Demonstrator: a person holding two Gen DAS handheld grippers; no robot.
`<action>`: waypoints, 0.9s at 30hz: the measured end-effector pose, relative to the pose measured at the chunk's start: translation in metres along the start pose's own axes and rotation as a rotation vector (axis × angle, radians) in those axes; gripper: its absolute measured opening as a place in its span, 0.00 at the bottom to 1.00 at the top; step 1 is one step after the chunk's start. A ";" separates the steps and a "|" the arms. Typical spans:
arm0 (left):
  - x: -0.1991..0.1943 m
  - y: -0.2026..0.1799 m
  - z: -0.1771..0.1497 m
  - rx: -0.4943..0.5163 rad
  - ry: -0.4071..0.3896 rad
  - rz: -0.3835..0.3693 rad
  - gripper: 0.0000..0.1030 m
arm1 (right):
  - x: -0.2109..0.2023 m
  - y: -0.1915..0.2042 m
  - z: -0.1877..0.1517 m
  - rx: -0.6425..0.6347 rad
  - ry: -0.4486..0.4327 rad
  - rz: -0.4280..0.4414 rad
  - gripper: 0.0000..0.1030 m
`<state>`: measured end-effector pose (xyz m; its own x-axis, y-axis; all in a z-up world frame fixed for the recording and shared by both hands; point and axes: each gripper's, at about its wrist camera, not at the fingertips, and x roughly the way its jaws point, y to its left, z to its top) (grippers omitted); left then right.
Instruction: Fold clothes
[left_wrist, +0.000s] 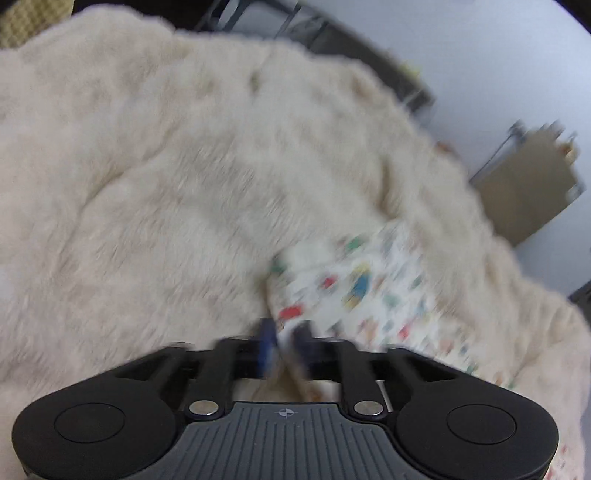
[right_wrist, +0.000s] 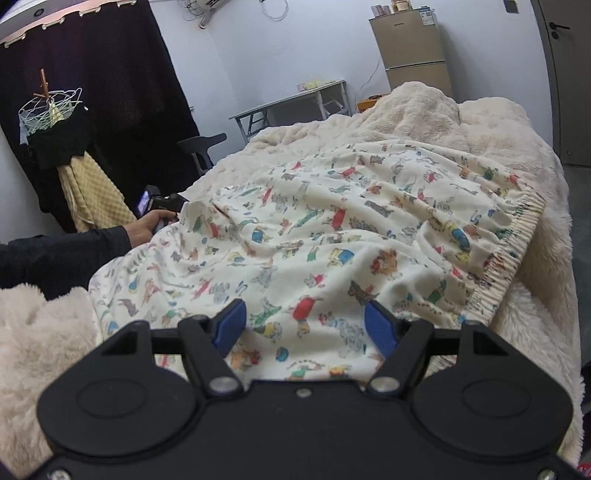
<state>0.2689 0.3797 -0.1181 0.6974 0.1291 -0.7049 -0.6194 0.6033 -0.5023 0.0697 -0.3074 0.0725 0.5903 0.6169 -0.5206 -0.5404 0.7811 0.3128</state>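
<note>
A cream garment printed with small coloured animals (right_wrist: 332, 229) lies spread and wrinkled on a fluffy cream blanket (right_wrist: 436, 114); its elastic waistband (right_wrist: 517, 236) runs along the right side. My right gripper (right_wrist: 306, 319) hovers low over the near edge, blue fingers (right_wrist: 231, 321) wide apart, open, nothing pinched. In the blurred left wrist view my left gripper (left_wrist: 284, 338) has its blue fingers (left_wrist: 267, 339) close together with the garment (left_wrist: 362, 288) edge caught between them. The right wrist view shows a hand (right_wrist: 147, 225) in a dark sleeve holding that gripper at the garment's far left corner.
The blanket covers a bed. Beyond it stand a folding table (right_wrist: 295, 99), a dark chair (right_wrist: 203, 146) and a tan fridge (right_wrist: 413, 51). A dark curtain, a hanger rack (right_wrist: 51, 107) and a yellow towel (right_wrist: 92, 195) are at the left. A grey door (right_wrist: 565, 74) is at the right.
</note>
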 end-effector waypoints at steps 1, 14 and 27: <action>-0.011 -0.002 -0.005 0.002 -0.023 0.000 0.47 | -0.004 -0.002 0.003 -0.006 0.000 0.011 0.66; -0.221 -0.185 -0.116 0.468 0.055 -0.547 0.87 | -0.031 -0.156 0.041 0.480 -0.254 -0.119 0.67; -0.281 -0.190 -0.292 0.654 0.194 -0.700 0.87 | 0.032 -0.206 0.045 0.596 -0.302 0.073 0.20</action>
<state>0.0848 -0.0007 0.0291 0.7236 -0.5213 -0.4525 0.2751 0.8190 -0.5035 0.2265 -0.4441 0.0269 0.7537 0.6022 -0.2632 -0.2128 0.6024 0.7693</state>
